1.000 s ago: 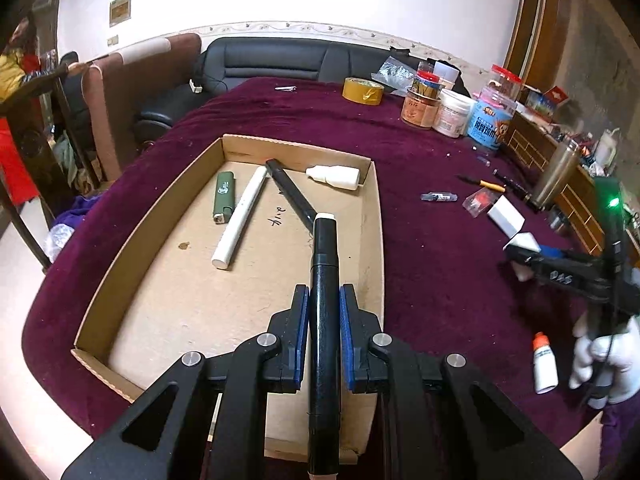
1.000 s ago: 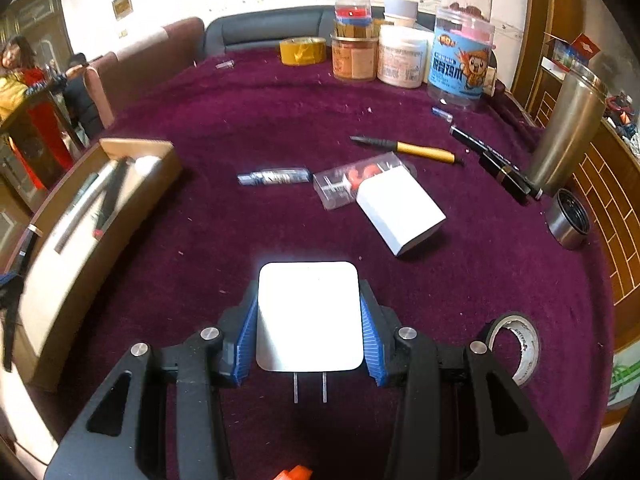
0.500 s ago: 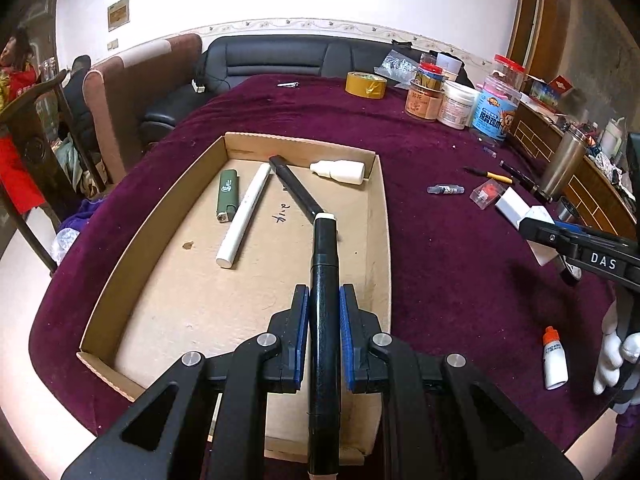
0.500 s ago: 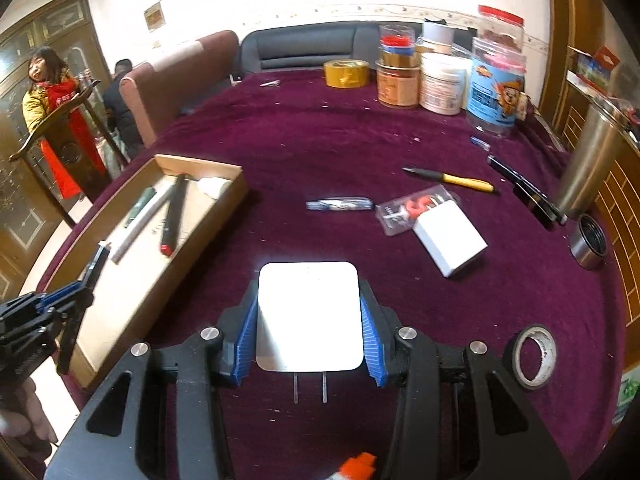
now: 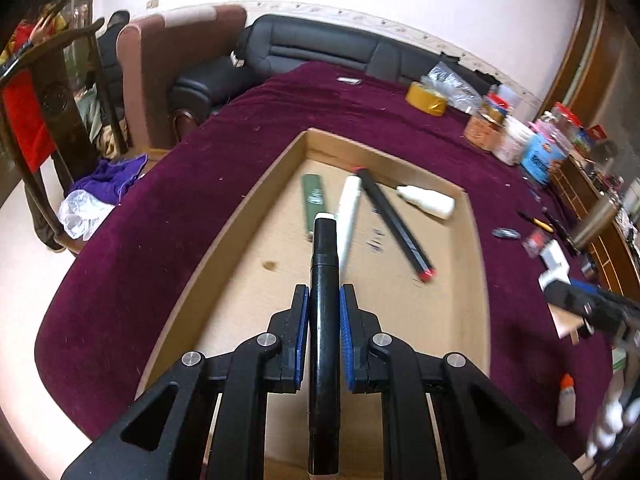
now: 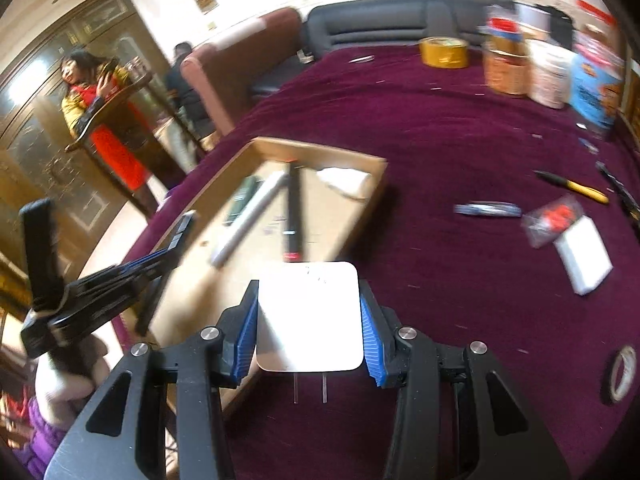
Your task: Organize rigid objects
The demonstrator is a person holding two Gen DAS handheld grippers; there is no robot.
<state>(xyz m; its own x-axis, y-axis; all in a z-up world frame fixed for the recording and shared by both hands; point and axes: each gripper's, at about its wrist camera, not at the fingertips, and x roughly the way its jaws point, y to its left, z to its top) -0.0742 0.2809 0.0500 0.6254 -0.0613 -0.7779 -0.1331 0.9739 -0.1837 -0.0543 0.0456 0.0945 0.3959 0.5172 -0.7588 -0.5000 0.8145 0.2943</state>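
My left gripper (image 5: pixel 324 308) is shut on a black marker with a white tip (image 5: pixel 325 280), held above the open cardboard box (image 5: pixel 478 264). In the box lie a green lighter (image 5: pixel 311 198), a white tube (image 5: pixel 349 216), a black stick with red ends (image 5: pixel 394 224) and a white bottle (image 5: pixel 430 202). My right gripper (image 6: pixel 310 320) is shut on a white plug adapter (image 6: pixel 310 316), its two prongs pointing back, held over the box's near right corner (image 6: pixel 376 164). The left gripper also shows in the right wrist view (image 6: pixel 100 284).
On the purple cloth right of the box lie a white block (image 6: pixel 584 254), a clear packet with red parts (image 6: pixel 554 216), a blue-capped item (image 6: pixel 488 210), a yellow pen (image 6: pixel 572 186) and a tape ring (image 6: pixel 622 374). Jars (image 6: pixel 548 74) and yellow tape (image 6: pixel 444 52) stand far back. A small orange-capped bottle (image 5: pixel 566 400) lies near the edge.
My right gripper has swung left with the adapter, from over the cloth to the box's near right corner. My left gripper has shifted left over the box, the marker still in it.
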